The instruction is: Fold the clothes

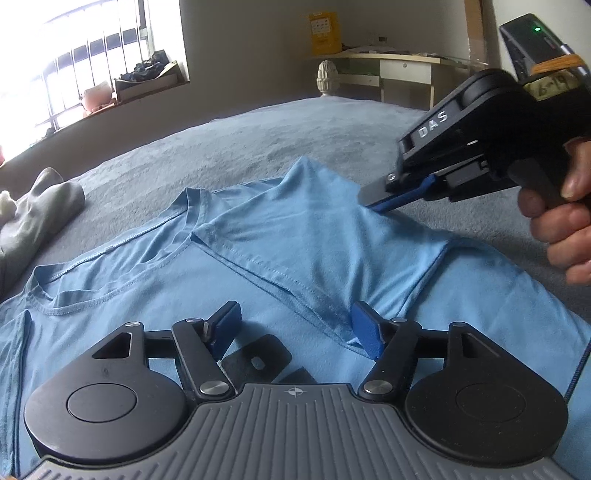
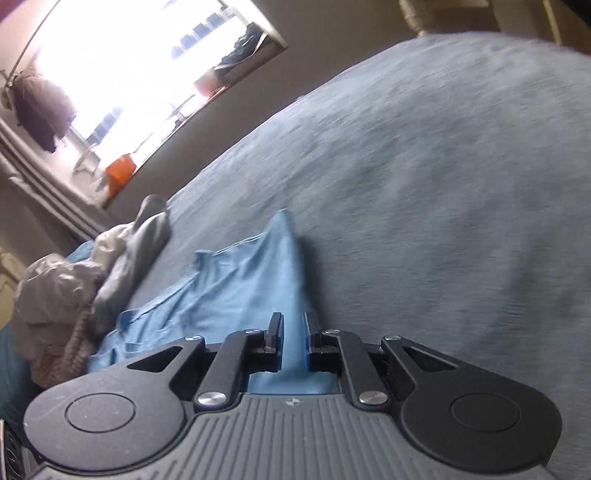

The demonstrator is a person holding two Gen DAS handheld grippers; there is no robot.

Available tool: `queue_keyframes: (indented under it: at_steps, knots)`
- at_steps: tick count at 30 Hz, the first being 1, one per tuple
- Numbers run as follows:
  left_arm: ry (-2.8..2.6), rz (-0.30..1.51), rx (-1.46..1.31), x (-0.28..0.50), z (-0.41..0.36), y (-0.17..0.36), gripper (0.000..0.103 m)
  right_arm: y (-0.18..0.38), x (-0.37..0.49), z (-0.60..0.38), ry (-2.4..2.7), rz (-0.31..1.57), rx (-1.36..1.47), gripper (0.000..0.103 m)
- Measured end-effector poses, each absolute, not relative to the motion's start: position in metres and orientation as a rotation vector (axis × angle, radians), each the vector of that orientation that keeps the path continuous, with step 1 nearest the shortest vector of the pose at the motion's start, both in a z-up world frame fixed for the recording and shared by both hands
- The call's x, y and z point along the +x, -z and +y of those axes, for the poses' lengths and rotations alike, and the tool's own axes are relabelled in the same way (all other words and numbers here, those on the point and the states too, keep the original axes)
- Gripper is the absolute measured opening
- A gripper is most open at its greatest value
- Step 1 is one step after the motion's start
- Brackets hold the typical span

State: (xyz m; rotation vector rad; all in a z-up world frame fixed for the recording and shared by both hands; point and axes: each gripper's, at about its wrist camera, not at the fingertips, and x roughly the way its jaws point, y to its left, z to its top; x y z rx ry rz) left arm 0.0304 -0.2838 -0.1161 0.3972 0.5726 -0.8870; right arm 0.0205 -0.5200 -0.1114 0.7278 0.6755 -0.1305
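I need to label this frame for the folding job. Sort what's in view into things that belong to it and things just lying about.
Belongs to the job:
- light blue T-shirt
- right gripper, pinching a fold of the shirt
- left gripper, open over the shirt

Just lying about:
- grey garment
- clothes heap
- desk
- yellow box

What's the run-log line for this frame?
stage: sleeve fold | right claw: pinching light blue cotton t-shirt sleeve | left claw: open over shirt | surface: grey-blue blanket
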Motion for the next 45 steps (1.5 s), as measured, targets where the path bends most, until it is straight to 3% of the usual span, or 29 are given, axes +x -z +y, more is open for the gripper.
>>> queue_keyframes:
  at_steps: [4,10,19,26,37,45]
  knots:
    - [0.864,0.597,0.354,0.036,-0.256,0.098,0.072,0.130,0.033,-0.521,0.171,0.700,0.864,0.010]
    - [0.822,0.632,0.285,0.045,-0.209,0.068,0.074,0.136,-0.007,-0.530,0.109,0.551,1.213,0.016]
    - [0.726,0.717,0.168,0.048,-0.098,0.014,0.075,0.111,-0.043,-0.487,-0.059,0.486,1.274,0.020]
    - [0.591,0.845,0.101,0.006,0.014,-0.005,0.075,0.119,-0.054,-0.432,-0.185,0.650,1.357,0.023]
    - [0.604,1.114,0.001,-0.079,0.081,0.070,0.074,0.123,-0.129,-0.370,-0.313,0.955,1.244,0.024]
    - [0.662,1.123,-0.043,-0.105,0.102,0.087,0.073,0.097,-0.219,-0.371,-0.109,1.063,0.844,0.024]
